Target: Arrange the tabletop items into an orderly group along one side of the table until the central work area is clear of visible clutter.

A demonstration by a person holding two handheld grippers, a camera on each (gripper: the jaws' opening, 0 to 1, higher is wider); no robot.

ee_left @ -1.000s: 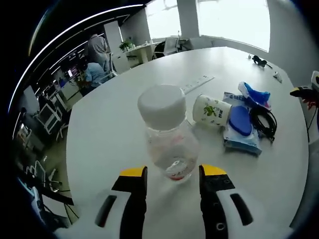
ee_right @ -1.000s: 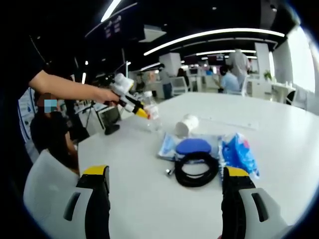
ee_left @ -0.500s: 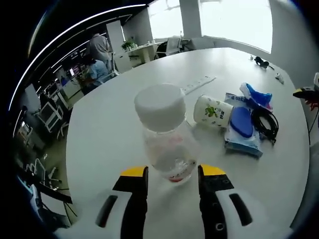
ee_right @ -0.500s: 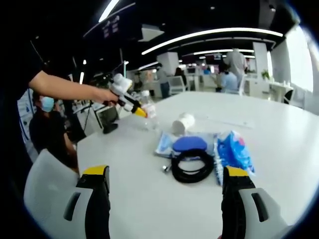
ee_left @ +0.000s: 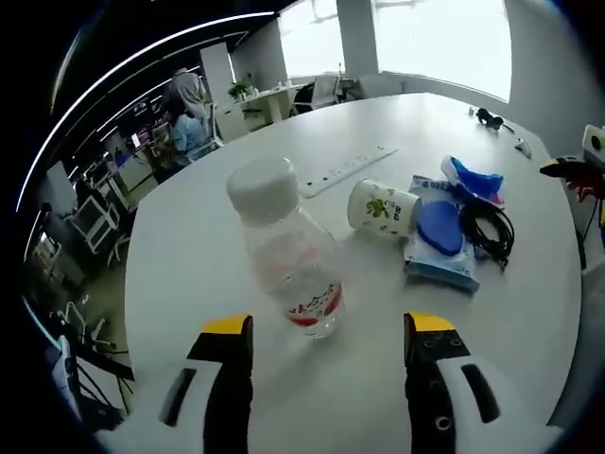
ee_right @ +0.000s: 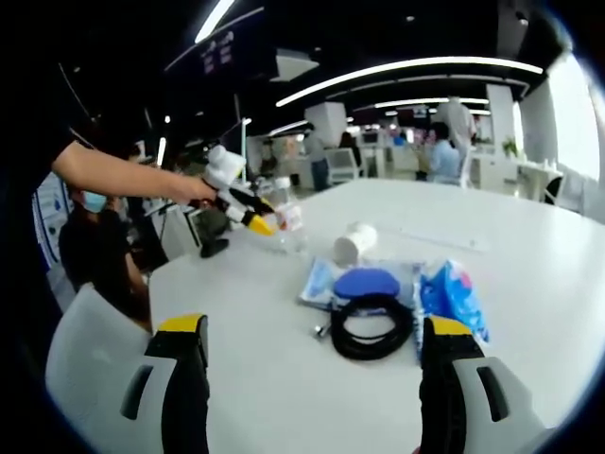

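A clear plastic bottle [ee_left: 284,255] with a white cap stands upright on the white table [ee_left: 208,246], just ahead of my left gripper [ee_left: 328,331], which is open and clear of it. To its right lie a tipped paper cup [ee_left: 381,208], a wipes pack with a blue lid [ee_left: 438,236], a coiled black cable [ee_left: 487,227] and a blue bag [ee_left: 475,180]. My right gripper [ee_right: 314,328] is open above the table, facing the cable [ee_right: 371,326], wipes pack [ee_right: 364,282], blue bag [ee_right: 452,295] and cup [ee_right: 354,243]. Beyond them the left gripper [ee_right: 248,219] sits by the bottle [ee_right: 288,222].
A white power strip [ee_left: 345,168] lies behind the cup. Small dark items [ee_left: 492,116] sit at the far table edge. A white chair [ee_right: 85,350] stands near the table's left edge, with a seated person [ee_right: 90,246] behind it. More people are at distant desks.
My left gripper has opened, let go of the bottle and drawn back a little; the bottle now stands free on the table. The right gripper stays open, nearly still.
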